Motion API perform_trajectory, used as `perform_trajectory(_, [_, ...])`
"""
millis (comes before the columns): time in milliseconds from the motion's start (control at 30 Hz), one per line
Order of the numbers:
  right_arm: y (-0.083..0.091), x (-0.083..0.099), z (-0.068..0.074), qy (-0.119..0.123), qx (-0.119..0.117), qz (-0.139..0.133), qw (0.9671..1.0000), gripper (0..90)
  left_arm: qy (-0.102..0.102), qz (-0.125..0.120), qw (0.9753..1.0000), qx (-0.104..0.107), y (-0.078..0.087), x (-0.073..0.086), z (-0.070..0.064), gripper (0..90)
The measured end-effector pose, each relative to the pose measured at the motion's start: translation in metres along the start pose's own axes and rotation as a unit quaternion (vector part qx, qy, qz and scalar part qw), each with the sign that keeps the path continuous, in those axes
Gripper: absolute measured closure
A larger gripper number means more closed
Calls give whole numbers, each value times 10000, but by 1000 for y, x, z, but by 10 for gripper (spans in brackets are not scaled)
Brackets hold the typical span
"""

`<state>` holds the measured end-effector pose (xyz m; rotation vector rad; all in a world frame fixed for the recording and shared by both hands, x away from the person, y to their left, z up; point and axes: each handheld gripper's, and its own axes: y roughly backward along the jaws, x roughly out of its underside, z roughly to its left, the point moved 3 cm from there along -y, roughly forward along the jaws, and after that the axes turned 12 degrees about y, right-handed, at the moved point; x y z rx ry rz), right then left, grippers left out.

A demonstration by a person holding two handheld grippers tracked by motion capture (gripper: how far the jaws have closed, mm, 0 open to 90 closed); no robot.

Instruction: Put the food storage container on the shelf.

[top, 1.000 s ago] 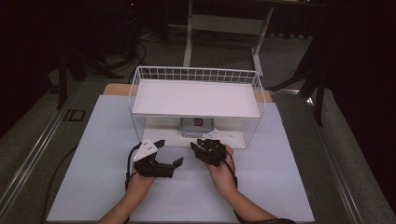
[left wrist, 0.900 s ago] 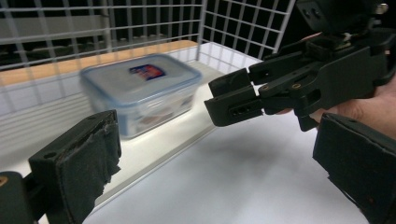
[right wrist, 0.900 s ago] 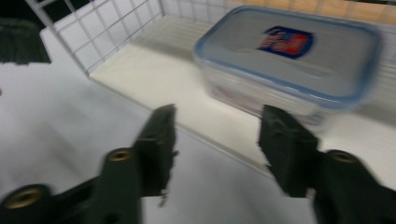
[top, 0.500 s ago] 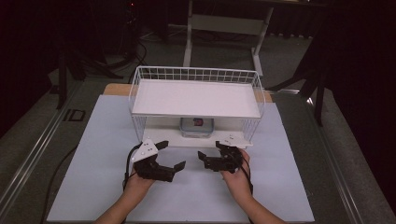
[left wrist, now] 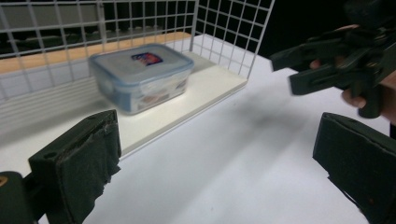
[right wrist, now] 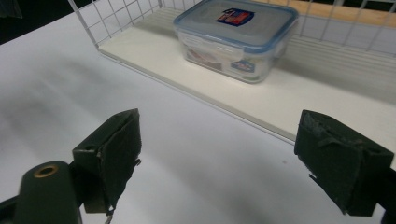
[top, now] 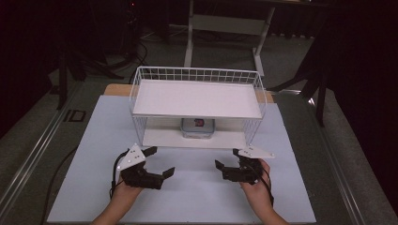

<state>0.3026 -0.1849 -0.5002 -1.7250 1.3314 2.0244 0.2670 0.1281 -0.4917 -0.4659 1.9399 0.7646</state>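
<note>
container (top: 197,127) on lower shelf of wire rack (top: 197,75), under upper shelf, reachable from open front only | left gripper (top: 155,161) and right gripper (top: 226,165) before rack, apart, jaws spread, empty | likely readying two-sided reach
</note>
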Motion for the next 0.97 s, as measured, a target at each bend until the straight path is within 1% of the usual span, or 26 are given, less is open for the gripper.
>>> perform_trajectory(33, [2, 1, -1, 11, -5, -4, 10000, 148, 19, -13, 10000, -18, 4, 2, 1, 19])
perform_trajectory(100, [4, 3, -1, 26, 0, 31, 10000, 148, 45, 2, 10000, -22, 6, 3, 1, 19])
perform_trajectory(133, [7, 6, -1, 58, -9, 61, 10000, 148, 6, 30, 10000, -65, 10, 5, 2, 19])
perform_trajectory(200, [9, 7, -2, 87, -35, 99, 9999, 148, 27, 56, 10000, -69, 12, 6, 3, 19])
perform_trajectory(233, [12, 12, -2, 142, -18, 151, 9998, 148, 10, 57, 9999, -94, 15, 8, 3, 19])
perform_trajectory(333, [14, 15, -2, 129, -16, 185, 9997, 149, 19, 65, 9999, -119, 18, 11, 4, 19])
perform_trajectory(367, [15, 20, -3, 105, 25, 151, 9998, 149, 28, 39, 9999, -139, 20, 15, 6, 19])
perform_trajectory(433, [14, 25, -4, 117, 63, 153, 9998, 149, 50, 38, 9999, -149, 20, 17, 7, 19])
perform_trajectory(533, [11, 30, -5, 93, 52, 193, 9998, 149, 111, -11, 9998, -163, 19, 21, 10, 19])
perform_trajectory(600, [10, 32, -6, 187, 123, 199, 9996, 152, 42, 49, 9998, -171, 18, 25, 10, 19])
perform_trajectory(667, [10, 33, -6, 236, 122, 179, 9995, 153, 1, 78, 9998, -189, 17, 26, 10, 19])
perform_trajectory(733, [9, 35, -7, 309, 152, 204, 9992, 153, 40, 92, 9998, -169, 16, 27, 10, 19])
perform_trajectory(867, [7, 37, -8, 317, 143, 225, 9991, 155, 86, 76, 9998, -171, 15, 28, 10, 19])
perform_trajectory(967, [6, 37, -9, 357, 164, 177, 9991, 156, 44, 30, 9998, -213, 16, 26, 10, 19])
